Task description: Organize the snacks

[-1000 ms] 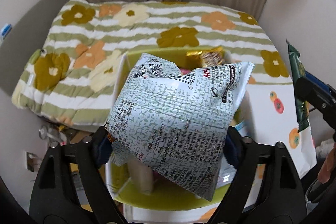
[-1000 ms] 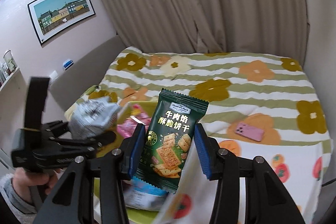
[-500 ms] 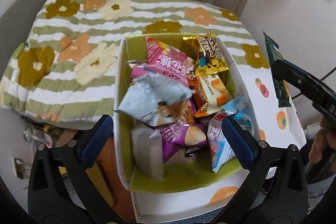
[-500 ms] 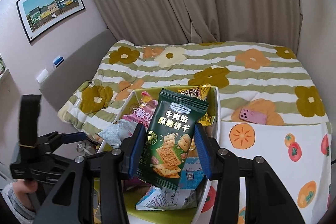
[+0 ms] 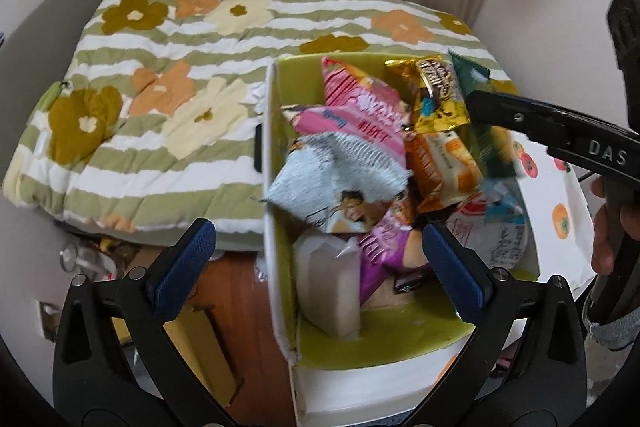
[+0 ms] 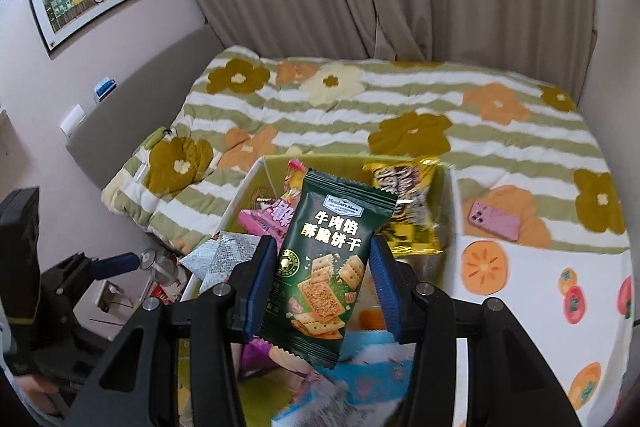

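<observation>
A white box with a green inside [image 5: 276,227] [image 6: 450,211] stands on the bed's edge, filled with several snack packs. A grey-white crumpled pack [image 5: 340,179] [image 6: 220,255] lies on top at the box's left side, free of any grip. Above the near left corner of the box my left gripper [image 5: 316,259] stands wide open with nothing between its pads. My right gripper [image 6: 322,283] is shut on a dark green cracker pack [image 6: 328,267] and holds it upright over the box; in the left wrist view it reaches in from the right [image 5: 480,103].
Pink packs [image 5: 360,119], a gold pack [image 5: 440,95] and an orange pack [image 5: 444,163] fill the box. A pink phone [image 6: 496,219] lies on the flowered quilt [image 6: 400,107] to the right. A white fruit-print cloth [image 6: 560,287] covers the near right. Clutter lies on the floor at left [image 5: 100,259].
My left gripper opened and let the grey-white pack drop into the box, then drew closer to the box. My right gripper carried the green pack from beside the box to over it.
</observation>
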The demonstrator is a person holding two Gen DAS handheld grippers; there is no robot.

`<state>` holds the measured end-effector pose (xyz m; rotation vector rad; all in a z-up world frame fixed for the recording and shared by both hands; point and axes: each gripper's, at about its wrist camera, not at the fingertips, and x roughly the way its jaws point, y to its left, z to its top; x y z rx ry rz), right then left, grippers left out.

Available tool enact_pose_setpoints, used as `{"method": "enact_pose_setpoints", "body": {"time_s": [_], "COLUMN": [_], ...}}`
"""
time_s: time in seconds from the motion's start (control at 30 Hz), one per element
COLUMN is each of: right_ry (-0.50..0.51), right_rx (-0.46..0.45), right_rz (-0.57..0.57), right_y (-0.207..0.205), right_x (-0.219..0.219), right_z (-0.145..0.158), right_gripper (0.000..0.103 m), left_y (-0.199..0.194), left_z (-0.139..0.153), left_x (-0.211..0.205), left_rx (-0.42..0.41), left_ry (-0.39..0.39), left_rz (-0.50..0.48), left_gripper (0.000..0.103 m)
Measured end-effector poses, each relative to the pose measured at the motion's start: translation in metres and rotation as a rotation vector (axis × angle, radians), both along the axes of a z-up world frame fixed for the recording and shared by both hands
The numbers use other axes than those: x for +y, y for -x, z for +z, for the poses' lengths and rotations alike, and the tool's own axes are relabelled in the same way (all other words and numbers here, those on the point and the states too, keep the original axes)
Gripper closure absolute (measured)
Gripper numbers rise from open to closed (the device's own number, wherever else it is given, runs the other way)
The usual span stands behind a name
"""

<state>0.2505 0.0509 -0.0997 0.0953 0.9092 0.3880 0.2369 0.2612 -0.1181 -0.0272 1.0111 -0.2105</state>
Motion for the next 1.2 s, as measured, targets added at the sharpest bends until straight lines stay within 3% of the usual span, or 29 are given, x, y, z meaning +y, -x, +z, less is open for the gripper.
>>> {"method": "enact_pose_setpoints", "body": {"time_s": [0.1, 0.17, 0.23, 0.5, 0.73, 0.83, 0.93, 1.2], "right_ry": [-0.046, -0.074, -0.084, -0.062, -0.042, -0.008, 0.019, 0.161], "right_rx": [0.037, 0.020, -0.014, -0.087, -0.188, -0.247, -0.283, -0.369], "right_rz": [0.017, 0.009, -0.009, -0.023, -0.059, -0.107, -0.152, -0.288], "right_y": [-0.005, 0.000, 0.011, 0.063, 0.141, 0.182, 0.212, 0.277], "right_x": [0.004, 0.002, -0.003, -0.031, -0.077, -0.101, -0.120, -0.155], "right_z": [-0.008, -0.005, 0.001, 0.027, 0.064, 0.082, 0.091, 0.099], "right_gripper": [0.055, 0.017, 0.009, 0.009, 0.009, 0.009, 0.000, 0.000], "left_y": [0.007, 0.013, 0.022, 0.074, 0.141, 0.174, 0.203, 0.252], "left_z": [-0.002, -0.001, 0.003, 0.032, 0.074, 0.092, 0.106, 0.123], "left_x": [0.005, 0.004, 0.000, -0.025, -0.070, -0.088, -0.099, -0.127], "left_rx": [-0.004, -0.012, -0.031, -0.110, -0.220, -0.297, -0.352, -0.458], "left_ry": [-0.009, -0.025, -0.024, -0.029, -0.024, -0.025, 0.007, -0.032], "left_rz": [0.024, 0.034, 0.043, 0.078, 0.049, 0.072, 0.085, 0.097], "left_gripper": [0.001, 0.001, 0.001, 0.001, 0.001, 0.001, 0.001, 0.001]}}
